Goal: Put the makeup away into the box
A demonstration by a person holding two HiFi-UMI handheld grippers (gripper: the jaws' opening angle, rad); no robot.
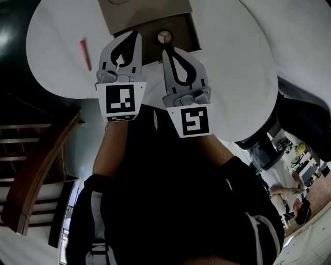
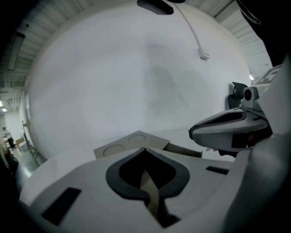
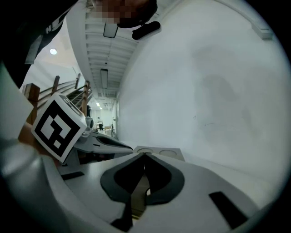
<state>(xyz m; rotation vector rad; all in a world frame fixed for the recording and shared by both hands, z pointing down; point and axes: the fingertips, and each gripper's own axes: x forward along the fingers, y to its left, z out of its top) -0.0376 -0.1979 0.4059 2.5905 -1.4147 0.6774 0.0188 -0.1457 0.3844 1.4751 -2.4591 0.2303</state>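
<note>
Left gripper (image 1: pixel 134 35) and right gripper (image 1: pixel 166 53) are side by side and near each other, both aimed forward and slightly down. Jaws on both are closed tip to tip with nothing between them. Left tip sits slightly further ahead. Left forearm (image 1: pixel 111 150) runs straight back to the body.

Red makeup stick (image 1: pixel 85 55) lies left of box (image 1: pixel 147 15).
</note>
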